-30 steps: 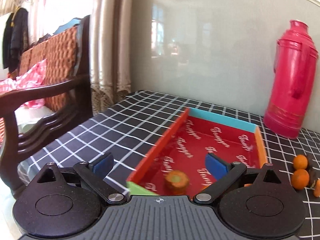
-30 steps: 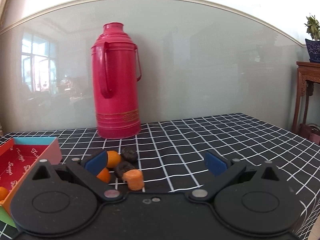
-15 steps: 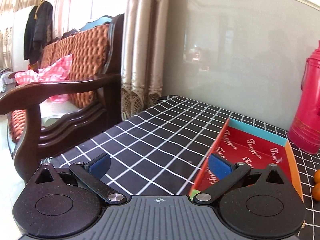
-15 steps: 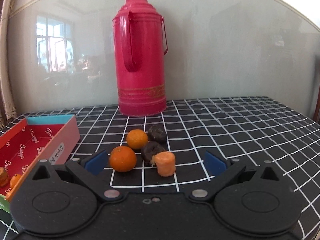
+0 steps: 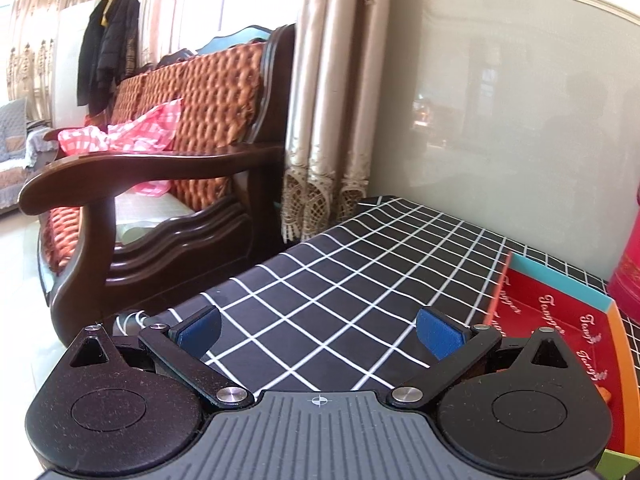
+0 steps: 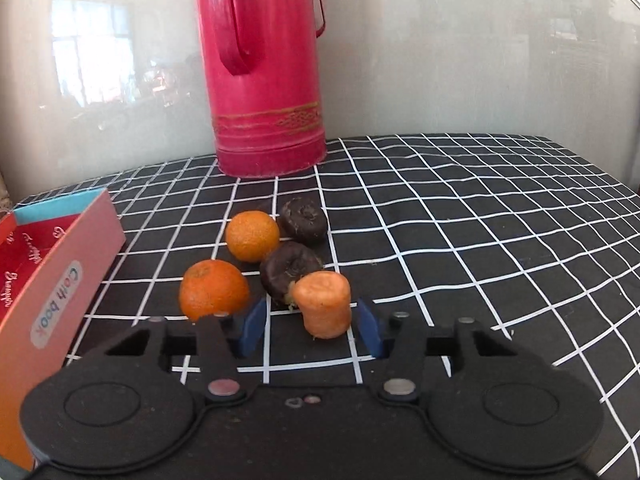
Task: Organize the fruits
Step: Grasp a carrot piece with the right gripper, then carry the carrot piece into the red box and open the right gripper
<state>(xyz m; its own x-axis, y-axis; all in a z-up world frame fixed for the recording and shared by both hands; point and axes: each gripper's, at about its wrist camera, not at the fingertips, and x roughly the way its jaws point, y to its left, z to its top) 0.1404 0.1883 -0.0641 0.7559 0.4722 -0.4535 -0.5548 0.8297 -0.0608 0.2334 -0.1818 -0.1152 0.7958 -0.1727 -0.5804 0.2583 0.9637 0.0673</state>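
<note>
right wrist view | right gripper [image 6: 311, 326] jaws just narrowing around carrot chunk [image 6: 323, 305], not yet clamped | squeezed best mid-body, clear of dark fruit [image 6: 292, 268] | left gripper [image 5: 318, 330] spread, empty

Two oranges [image 6: 252, 235], two dark fruits [image 6: 303, 219] (wrinkled), one carrot chunk [image 6: 323, 304].

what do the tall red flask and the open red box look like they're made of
Tall red flask: probably painted metal; a smooth glossy shell with soft highlights, gold bands near the base and a thin wire bail.
Open red box: likely printed cardboard; thin flat walls, matte colour, a stuck-on label.
</note>
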